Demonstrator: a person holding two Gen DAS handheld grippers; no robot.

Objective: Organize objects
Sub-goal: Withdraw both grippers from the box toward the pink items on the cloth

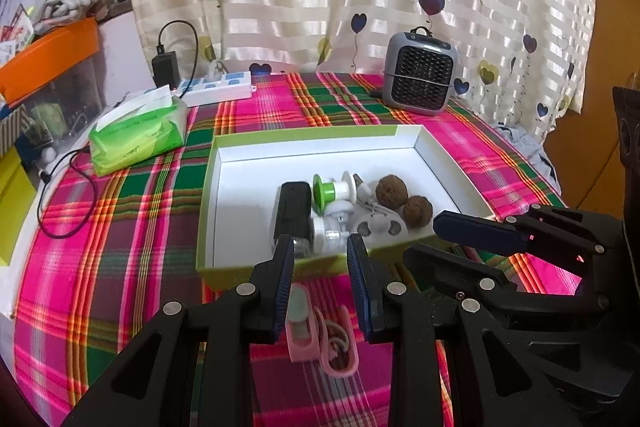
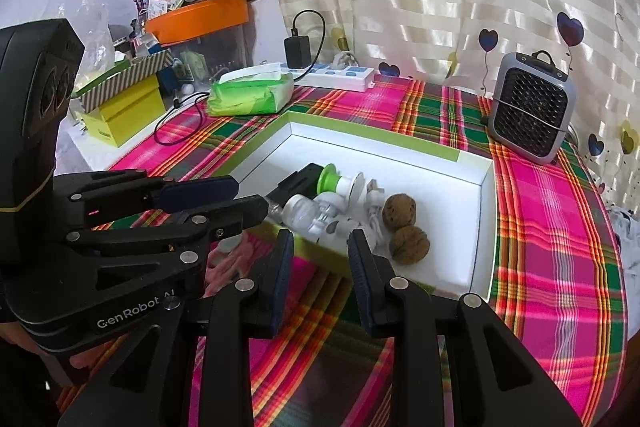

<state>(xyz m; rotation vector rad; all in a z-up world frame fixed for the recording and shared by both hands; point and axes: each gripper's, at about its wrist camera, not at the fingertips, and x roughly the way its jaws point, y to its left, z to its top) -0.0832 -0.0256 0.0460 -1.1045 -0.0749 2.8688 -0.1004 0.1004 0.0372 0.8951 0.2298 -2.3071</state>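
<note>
A shallow white box with green rim (image 1: 224, 147) (image 2: 486, 227) lies on the plaid cloth. It holds a black device (image 1: 294, 211), a green-and-white spool (image 1: 332, 189) (image 2: 338, 181), a clear bottle (image 1: 330, 233) (image 2: 300, 213), white earphones (image 1: 380, 225) and two walnuts (image 1: 392, 191) (image 2: 400, 211). A pink clip (image 1: 320, 331) lies on the cloth before the box, under my open, empty left gripper (image 1: 320, 267). My right gripper (image 2: 320, 259) is open and empty over the box's near edge.
A grey mini heater (image 1: 420, 75) (image 2: 532, 107) stands at the back right. A green tissue pack (image 1: 136, 135) (image 2: 250, 93), a white power strip (image 1: 218, 89) with a black charger, and stacked boxes (image 2: 120, 107) sit at the back left.
</note>
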